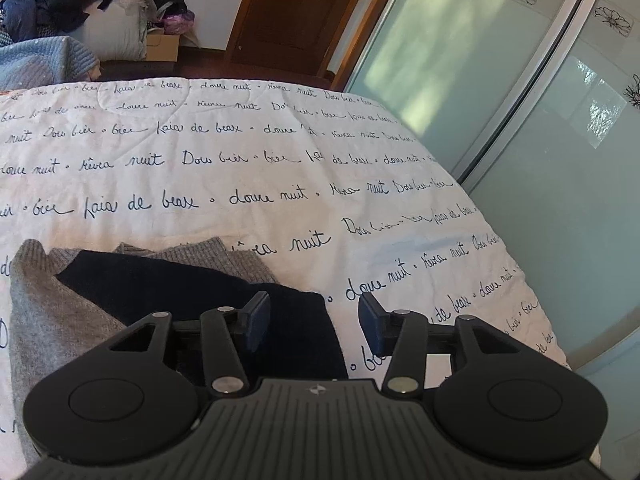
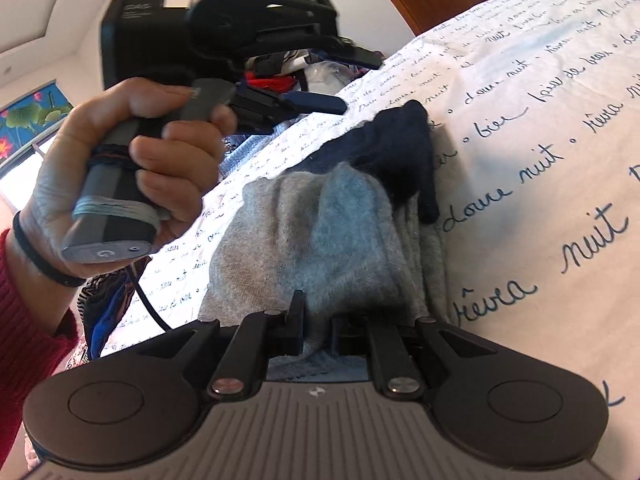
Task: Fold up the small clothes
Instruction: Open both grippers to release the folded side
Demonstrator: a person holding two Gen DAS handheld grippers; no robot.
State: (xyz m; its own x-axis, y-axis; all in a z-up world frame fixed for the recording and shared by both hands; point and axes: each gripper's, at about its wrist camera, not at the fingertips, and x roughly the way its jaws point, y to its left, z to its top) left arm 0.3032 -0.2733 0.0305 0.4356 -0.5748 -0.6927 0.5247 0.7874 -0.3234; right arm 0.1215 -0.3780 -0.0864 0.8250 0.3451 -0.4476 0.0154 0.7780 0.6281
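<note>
A small grey knit garment (image 1: pixel 52 312) with a dark navy part (image 1: pixel 188 284) lies on the white quilt (image 1: pixel 280 168) with blue script. My left gripper (image 1: pixel 314 322) is open and empty, hovering just above the navy part's right edge. In the right wrist view the same garment (image 2: pixel 320 232) is bunched, its navy part (image 2: pixel 404 148) at the far end. My right gripper (image 2: pixel 318 326) is shut on the near grey edge of the garment. The left gripper (image 2: pixel 316 100), held in a hand, hovers open over the garment's far end.
A pile of clothes and bags (image 1: pixel 80 4) lies beyond the bed at the back left. A wooden door (image 1: pixel 296 12) and frosted glass sliding panels (image 1: pixel 500 92) stand to the right. The quilt's edge drops off at the right (image 1: pixel 532 312).
</note>
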